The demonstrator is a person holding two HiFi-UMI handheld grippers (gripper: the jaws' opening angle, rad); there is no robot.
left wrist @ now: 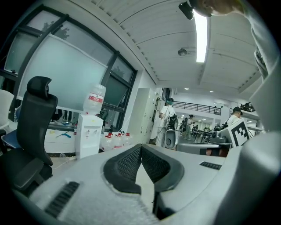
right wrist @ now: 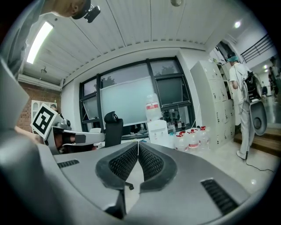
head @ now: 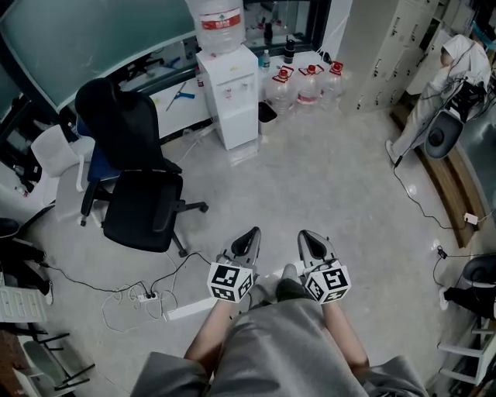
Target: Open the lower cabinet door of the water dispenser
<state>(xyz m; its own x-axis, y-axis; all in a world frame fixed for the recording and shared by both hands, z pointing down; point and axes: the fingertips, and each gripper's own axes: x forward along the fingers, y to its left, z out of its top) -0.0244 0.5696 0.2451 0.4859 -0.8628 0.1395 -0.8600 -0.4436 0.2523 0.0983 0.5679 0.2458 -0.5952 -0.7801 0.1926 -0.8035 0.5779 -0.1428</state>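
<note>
Plainly, the white water dispenser stands closed.

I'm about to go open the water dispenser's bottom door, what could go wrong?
The power strip and loose cables lie on the floor to your left: you might trip. The office chair stands beside the way to the water dispenser and could snag you. The left gripper and right gripper are both shut; open one before reaching the door.

Water dispenser: white. Bottle on top: clear, red label. Office chair: black. Floor: pale grey. Left gripper, right gripper: grey, black-and-white square markers.
</note>
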